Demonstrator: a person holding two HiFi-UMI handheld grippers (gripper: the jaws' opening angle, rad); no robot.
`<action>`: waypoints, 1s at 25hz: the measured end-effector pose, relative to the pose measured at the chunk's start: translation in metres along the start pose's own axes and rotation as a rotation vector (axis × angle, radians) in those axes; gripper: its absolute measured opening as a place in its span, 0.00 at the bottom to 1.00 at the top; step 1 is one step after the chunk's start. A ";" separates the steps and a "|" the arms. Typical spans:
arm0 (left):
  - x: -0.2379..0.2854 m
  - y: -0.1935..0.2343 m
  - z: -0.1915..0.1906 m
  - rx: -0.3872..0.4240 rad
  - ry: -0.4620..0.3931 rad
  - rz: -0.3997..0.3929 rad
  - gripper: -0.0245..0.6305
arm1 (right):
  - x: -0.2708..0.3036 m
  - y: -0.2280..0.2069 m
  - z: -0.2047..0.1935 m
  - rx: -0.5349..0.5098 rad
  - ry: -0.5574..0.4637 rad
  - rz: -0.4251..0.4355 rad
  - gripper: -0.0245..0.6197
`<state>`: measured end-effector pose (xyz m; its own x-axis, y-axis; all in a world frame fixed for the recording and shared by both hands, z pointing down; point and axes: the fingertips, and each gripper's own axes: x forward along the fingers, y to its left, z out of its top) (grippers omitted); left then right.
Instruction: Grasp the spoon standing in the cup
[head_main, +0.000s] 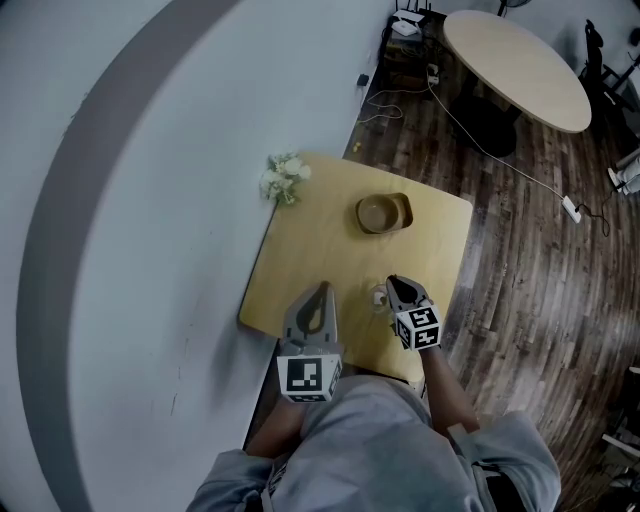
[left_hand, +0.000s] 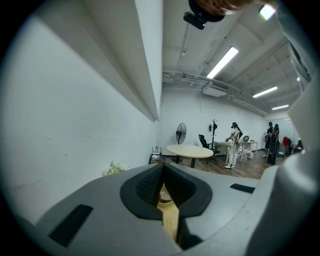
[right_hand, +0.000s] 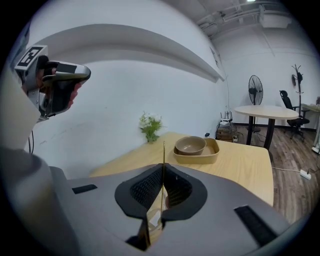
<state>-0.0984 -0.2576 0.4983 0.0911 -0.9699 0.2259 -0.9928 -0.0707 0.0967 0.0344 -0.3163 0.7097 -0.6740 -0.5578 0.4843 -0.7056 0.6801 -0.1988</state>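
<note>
While the counter (head_main: 300, 260) fills mid-frame in the head view, with tray (head_main: 405, 213) and bowl (head_main: 378, 212) toward its upper right and a flower sprig (head_main: 283, 178) at its upper-left edge, the step in hand sits at its lower right: closing on the spoon. Judged made, or very nearly.

Right tongs (head_main: 392, 284): pressed together, pinching the thin gold handle. Right gripper view shows the pads (right_hand: 145, 187) against it on either side.

Left tongs (head_main: 320, 290): lower left of the counter, pressed together on nothing, apart from the cup.

Cup (head_main: 379, 297): small, clear, just left of the right tongs' tips in the head view; mostly hidden beneath them in the right gripper view.

Spoon (right_hand: 163, 155): upright, handle rising above the tongs at frame centre. Bowl end presumably down in the cup, not seen.

Next move, as I read it: a straight lift, handle kept vertical so the cup neither tips nor drags. The hold is narrow, so the handle could swivel.
</note>
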 end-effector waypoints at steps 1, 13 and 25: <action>0.000 0.000 0.000 0.000 -0.001 -0.002 0.04 | -0.002 0.000 0.002 0.001 -0.006 -0.003 0.04; -0.013 -0.002 0.003 -0.003 -0.018 -0.034 0.04 | -0.030 0.004 0.027 0.017 -0.087 -0.056 0.04; -0.043 -0.002 0.006 -0.003 -0.044 -0.088 0.04 | -0.077 0.032 0.077 0.006 -0.241 -0.121 0.04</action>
<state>-0.1010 -0.2172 0.4822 0.1741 -0.9693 0.1738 -0.9809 -0.1552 0.1175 0.0471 -0.2883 0.6010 -0.6170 -0.7322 0.2885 -0.7848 0.5994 -0.1574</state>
